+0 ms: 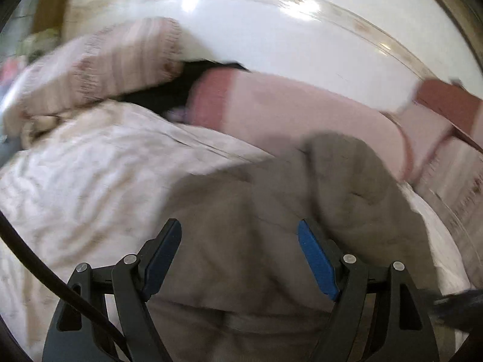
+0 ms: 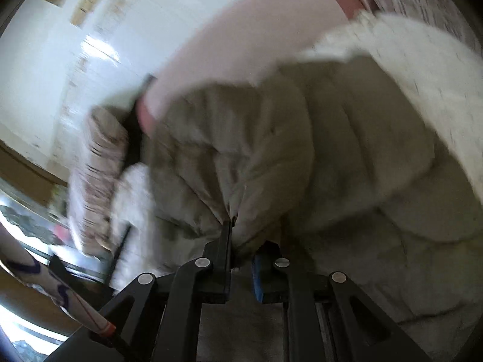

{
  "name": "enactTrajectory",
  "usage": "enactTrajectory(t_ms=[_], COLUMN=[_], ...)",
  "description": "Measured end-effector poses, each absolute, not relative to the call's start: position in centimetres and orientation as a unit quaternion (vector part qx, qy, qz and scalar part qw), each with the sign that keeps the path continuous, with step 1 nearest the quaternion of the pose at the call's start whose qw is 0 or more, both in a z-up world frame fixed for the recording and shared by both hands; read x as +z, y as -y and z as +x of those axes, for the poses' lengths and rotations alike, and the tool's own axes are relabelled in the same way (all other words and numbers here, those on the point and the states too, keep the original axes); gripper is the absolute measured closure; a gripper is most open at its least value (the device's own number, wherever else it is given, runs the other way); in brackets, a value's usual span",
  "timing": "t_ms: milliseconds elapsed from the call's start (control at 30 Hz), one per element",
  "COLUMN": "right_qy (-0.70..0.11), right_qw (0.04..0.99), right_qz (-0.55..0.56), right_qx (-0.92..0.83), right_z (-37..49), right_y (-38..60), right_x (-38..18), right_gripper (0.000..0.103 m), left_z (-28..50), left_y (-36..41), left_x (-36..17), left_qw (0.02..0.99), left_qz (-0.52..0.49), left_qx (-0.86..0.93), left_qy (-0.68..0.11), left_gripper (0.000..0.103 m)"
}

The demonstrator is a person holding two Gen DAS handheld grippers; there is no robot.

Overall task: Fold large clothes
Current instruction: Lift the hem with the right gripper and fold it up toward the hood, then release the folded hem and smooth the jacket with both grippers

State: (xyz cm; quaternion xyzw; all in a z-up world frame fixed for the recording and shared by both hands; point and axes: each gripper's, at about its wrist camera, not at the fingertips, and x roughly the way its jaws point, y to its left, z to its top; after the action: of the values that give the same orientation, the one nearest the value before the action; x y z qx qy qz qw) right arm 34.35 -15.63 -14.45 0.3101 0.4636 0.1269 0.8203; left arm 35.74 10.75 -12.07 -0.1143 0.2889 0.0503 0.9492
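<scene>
The padded jacket point(image 1: 271, 199) is showing grey-beige; beside it the quilt point(image 1: 99, 157) is looking cream-white, the pillow point(image 1: 99, 69) is wearing pink-and-brown stripes, and the bolster point(image 1: 271, 111) is glowing pale pink.

Left gripper point(image 1: 240, 242) is held with jaws apart above a grey-brown quilted padded garment point(image 1: 271, 199); a pale pink pillow point(image 1: 302, 114) is seen beyond it.

You have a bed under a white quilted cover point(image 1: 75, 175); on it lie a grey-beige padded garment point(image 1: 271, 211), a pink pillow point(image 1: 302, 114) and a striped pillow point(image 1: 99, 66).
</scene>
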Motion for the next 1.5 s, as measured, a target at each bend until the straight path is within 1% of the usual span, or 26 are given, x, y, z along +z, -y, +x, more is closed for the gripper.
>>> enactTrajectory(t_ms=[67,133,200,233,267,300,400,467,567,633,700,800,933,1133,1300,1500], right_qy=[-0.489,-0.495,-0.497,-0.501,-0.505,-0.504,-0.498,-0.463,-0.396,-0.373,-0.357,-0.379,-0.412,-0.415,-0.411,-0.41], right_qw=[0.803,0.801,0.801,0.803,0.803,0.804,0.812,0.838,0.889,0.906,0.919,0.919,0.907,0.906,0.907,0.908], right_qz=[0.316,0.315,0.308,0.299,0.293,0.292,0.285,0.27,0.216,0.175,0.131,0.052,0.011,0.012,0.014,0.009], right_qx=[0.127,0.119,0.129,0.127,0.118,0.119,0.109,0.097,0.079,0.099,0.105,0.099,0.084,0.083,0.086,0.089], right_z=[35.2,35.6,36.0,36.1,36.2,36.1,35.5,34.1,33.0,33.9,34.6,36.7,37.6,37.6,37.6,37.2], right_y=[15.6,15.7,15.7,15.8,16.0,16.4,17.3,17.9,17.4,16.2,14.4,12.1,11.5,11.7,11.6,11.3], right_x=[-18.0,-20.2,-20.9,-21.0,-20.8,-20.4,-18.4,-16.4,-12.9,-12.1,-12.6,-15.0,-18.2,-18.4,-18.4,-18.1], right_gripper=[0.092,0.092,0.088,0.076,0.061,0.058,0.057,0.057,0.057,0.057,0.058,0.058,0.058,0.058,0.057,0.057], left_z=[36.7,37.9,38.3,38.4,38.5,38.6,38.5,38.4,38.4,38.2,38.1,37.9,37.9,37.1,35.3,36.8], left_y=[-8.6,-6.9,-6.2,-6.2,-6.4,-6.4,-6.6,-6.4,-6.5,-6.5,-6.4,-6.3,-6.1,-6.0,-5.3,-3.8], left_x=[-14.0,-16.2,-17.1,-17.1,-17.0,-17.1,-17.3,-17.3,-17.5,-17.5,-17.5,-17.6,-17.7,-16.8,-14.8,-17.2], left_qw=[0.942,0.93,0.928,0.929,0.928,0.927,0.927,0.928,0.93,0.931,0.931,0.932,0.931,0.937,0.954,0.935], left_qz=[-0.099,-0.052,-0.015,-0.014,-0.02,-0.023,-0.022,-0.017,-0.014,-0.014,-0.013,-0.012,-0.005,-0.009,-0.021,0.011], left_qx=[0.02,0.027,0.044,0.045,0.044,0.043,0.045,0.048,0.051,0.051,0.051,0.051,0.053,0.051,0.02,0.008], left_qy=[-0.321,-0.363,-0.369,-0.368,-0.371,-0.371,-0.371,-0.368,-0.363,-0.362,-0.361,-0.36,-0.36,-0.346,-0.297,-0.353], left_gripper=[0.024,0.023,0.02,0.019,0.018,0.018,0.016,0.016,0.016,0.016,0.016,0.016,0.016,0.016,0.016,0.016])
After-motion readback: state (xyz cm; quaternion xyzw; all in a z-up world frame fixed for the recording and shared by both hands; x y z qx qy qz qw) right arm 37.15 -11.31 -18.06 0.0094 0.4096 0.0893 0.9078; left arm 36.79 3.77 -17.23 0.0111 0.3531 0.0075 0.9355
